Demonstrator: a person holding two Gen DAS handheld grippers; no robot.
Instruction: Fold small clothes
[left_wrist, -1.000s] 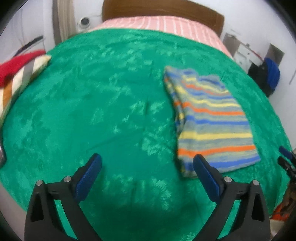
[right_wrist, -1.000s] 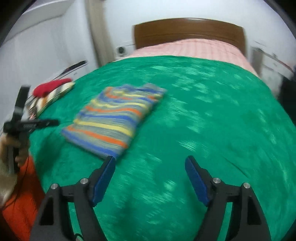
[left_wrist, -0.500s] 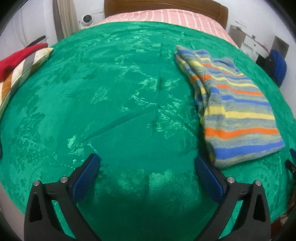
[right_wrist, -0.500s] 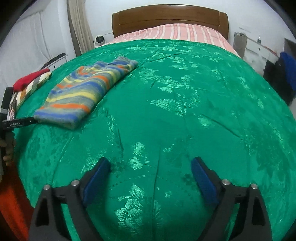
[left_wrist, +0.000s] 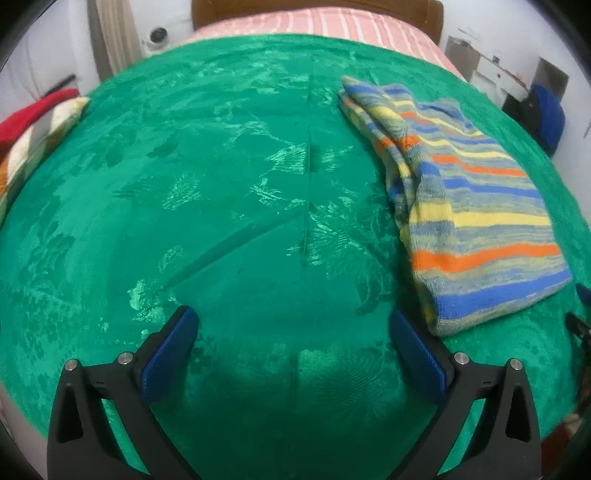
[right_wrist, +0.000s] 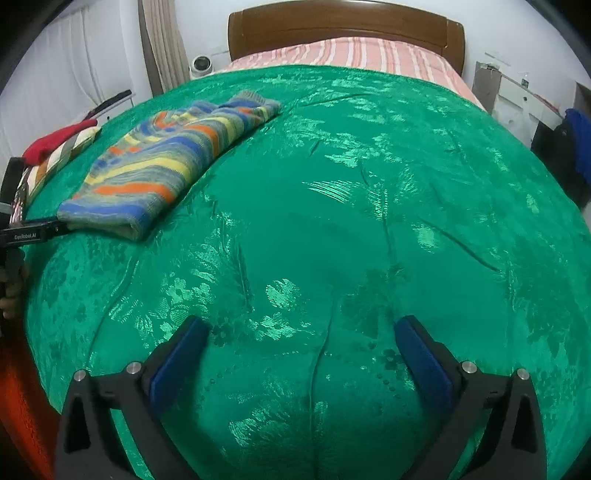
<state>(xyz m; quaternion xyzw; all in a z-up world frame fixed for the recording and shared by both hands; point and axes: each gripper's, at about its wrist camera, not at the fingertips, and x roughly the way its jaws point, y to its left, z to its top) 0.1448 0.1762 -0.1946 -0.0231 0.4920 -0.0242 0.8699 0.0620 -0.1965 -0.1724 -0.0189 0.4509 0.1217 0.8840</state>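
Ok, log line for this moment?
striped garment: folded, on green bedspread | left gripper: open, empty | right gripper: just opened, empty

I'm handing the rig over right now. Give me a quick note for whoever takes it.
Left gripper: open, empty, over the bare green bedspread.
Right gripper: jaws just opened wide, nothing between them.
Striped garment: folded, flat on the bedspread, to the right of the left gripper.
Done: that piece looks folded.
Left: clothes piled at the bed's left edge seem still to do.
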